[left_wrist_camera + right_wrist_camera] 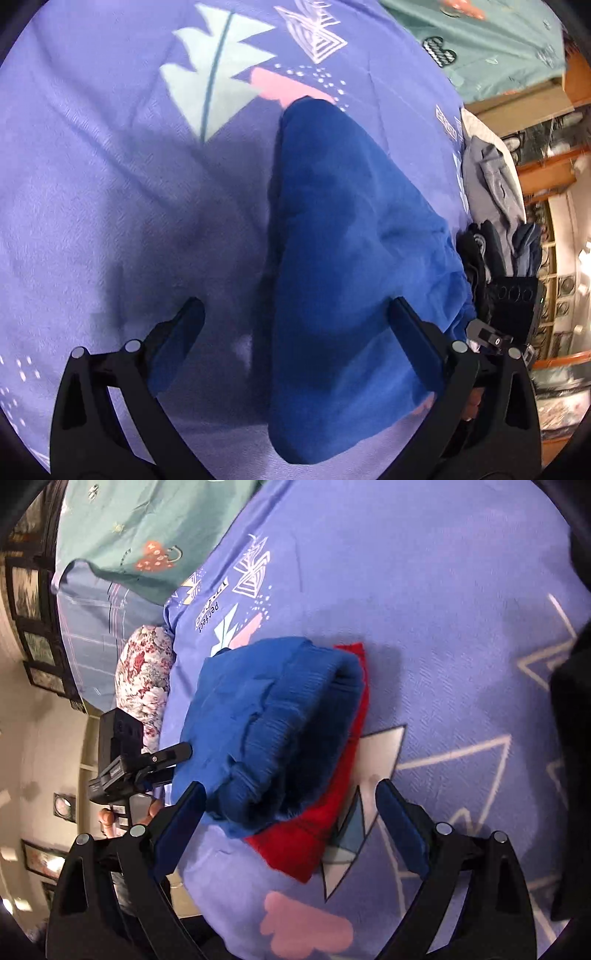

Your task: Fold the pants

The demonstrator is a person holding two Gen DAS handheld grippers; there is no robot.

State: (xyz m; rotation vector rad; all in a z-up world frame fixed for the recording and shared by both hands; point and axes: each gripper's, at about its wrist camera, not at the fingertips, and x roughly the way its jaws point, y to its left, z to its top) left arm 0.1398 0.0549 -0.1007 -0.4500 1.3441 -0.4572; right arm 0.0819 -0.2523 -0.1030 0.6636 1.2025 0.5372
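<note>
- The blue pants (343,258) are lying folded into a thick bundle on a bed covered by a lilac bedsheet (110,166) printed with pale leaves, pink patches and white line drawings.
- In the right wrist view the bundle (273,731) is showing its ribbed waistband rolled over on itself, and it is resting partly on top of a red garment (325,819) whose edge is sticking out from beneath it on the near and right sides.
- No container is showing in either view — the clothes are sitting straight on the sheet.
- The left tongs (299,339) are standing spread wide; the near end of the blue bundle is lying between the two fingers, the right finger looks to be against or just over the cloth, and the left finger is hanging over bare sheet, apart from the pants.
- The right tongs (291,812) are also spread wide, with the corner of the blue bundle and the red garment lying between the fingers; the left finger is just beside the blue fabric, but I cannot tell whether it is touching — the right finger is standing clear over the sheet.
- Neither pair is pinching anything.
- A teal patterned cloth (122,528) and a floral cushion (147,675) are lying at the bed's far edge, and a heap of grey and dark clothes (491,192) is sitting beyond the pants in the left wrist view.
</note>
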